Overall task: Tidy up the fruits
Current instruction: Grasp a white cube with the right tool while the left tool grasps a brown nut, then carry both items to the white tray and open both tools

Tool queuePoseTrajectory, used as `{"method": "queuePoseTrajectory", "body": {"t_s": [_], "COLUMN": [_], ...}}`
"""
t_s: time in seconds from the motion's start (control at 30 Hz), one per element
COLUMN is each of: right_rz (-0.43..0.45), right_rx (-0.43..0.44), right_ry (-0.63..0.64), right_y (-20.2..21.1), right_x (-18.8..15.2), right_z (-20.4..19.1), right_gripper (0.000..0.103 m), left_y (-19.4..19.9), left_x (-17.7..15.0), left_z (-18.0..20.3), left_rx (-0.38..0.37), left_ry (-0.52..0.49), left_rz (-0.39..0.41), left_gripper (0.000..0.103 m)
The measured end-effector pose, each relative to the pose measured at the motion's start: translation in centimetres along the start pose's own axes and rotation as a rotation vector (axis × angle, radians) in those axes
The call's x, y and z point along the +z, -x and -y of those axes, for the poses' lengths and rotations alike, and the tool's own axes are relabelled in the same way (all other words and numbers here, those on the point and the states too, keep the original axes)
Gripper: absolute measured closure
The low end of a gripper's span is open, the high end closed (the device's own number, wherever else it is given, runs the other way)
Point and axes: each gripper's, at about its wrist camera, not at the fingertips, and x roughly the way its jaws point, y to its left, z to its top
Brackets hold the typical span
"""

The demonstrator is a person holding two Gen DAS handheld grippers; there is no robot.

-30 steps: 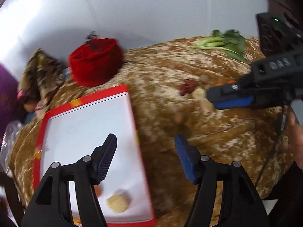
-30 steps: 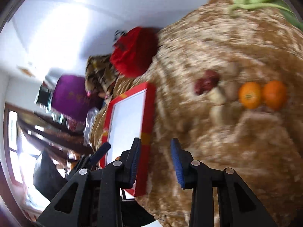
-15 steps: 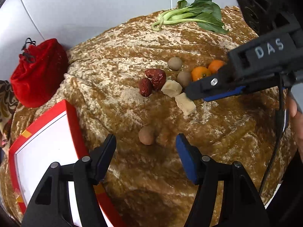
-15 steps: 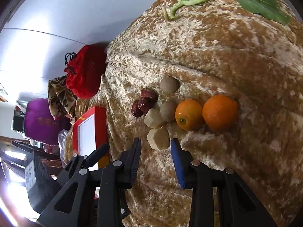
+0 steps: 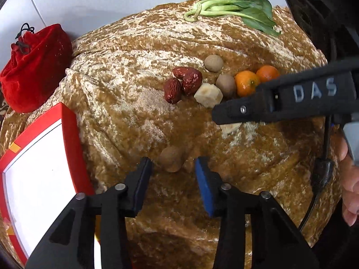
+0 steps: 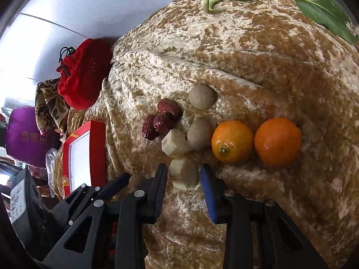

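Fruits lie on a brown velvet cloth point(image 5: 125, 94): three red dates point(image 5: 182, 83), two oranges point(image 6: 232, 141), brown round longans point(image 6: 202, 96) and pale cut chunks point(image 6: 176, 142). My left gripper point(image 5: 172, 170) is open, its tips either side of a lone longan point(image 5: 171, 158). My right gripper point(image 6: 184, 174) is open around a pale chunk point(image 6: 184, 173), jaws apart from it. The right gripper also shows in the left wrist view point(image 5: 226, 114), covering most of that chunk.
A red-rimmed white tray point(image 5: 67, 134) lies at the left. A red drawstring pouch point(image 5: 33, 65) stands behind it. A green leafy vegetable point(image 5: 235, 11) lies at the far edge. A purple bag point(image 6: 24, 134) and patterned cloth sit beyond the table.
Both grippers have swung from the tray side to the fruits and come closer. The left now brackets the lone longan, the right brackets the near pale chunk.
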Motion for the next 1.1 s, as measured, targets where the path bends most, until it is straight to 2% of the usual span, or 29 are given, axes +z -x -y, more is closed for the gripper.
{"method": "queuePoseTrajectory", "body": {"t_s": [0.13,0.3,0.37,0.53,0.9,1.0,1.1], "right_rz": [0.003,0.005,0.008,0.003,-0.001,0.001,0.000], "right_rx": [0.005,-0.004,-0.003,0.029,0.089,0.118,0.174], "right_ry": [-0.004,0.016,0.012,0.009,0.007,0.010,0.019], "right_y": [0.1,0.3,0.5,0.9,1.5,1.7,1.8], "right_x": [0.0,-0.3,-0.3,-0.4,-0.7,-0.8,-0.8], "right_z": [0.3,0.1,0.2,-0.1,-0.7,-1.1,-1.9], "right_gripper": [0.080,0.082,0.084,0.087,0.089,0.089,0.089], "left_y": [0.2,-0.6,-0.4,0.0,1.1,2.2,4.5], "left_x": [0.2,0.3,0.4,0.1,-0.1,-0.3,-1.1], "left_z": [-0.1,0.3,0.1,-0.6,-0.5,-0.9,-1.6], "left_rx": [-0.028,-0.021,-0.022,-0.042,-0.014,-0.015,0.015], "left_ry": [0.025,0.025,0.038,0.074,0.079,0.095,0.116], "left_rz": [0.016,0.000,0.003,0.016,0.042,0.060,0.105], "left_gripper": [0.071,0.076,0.083,0.083,0.083,0.083,0.083]}}
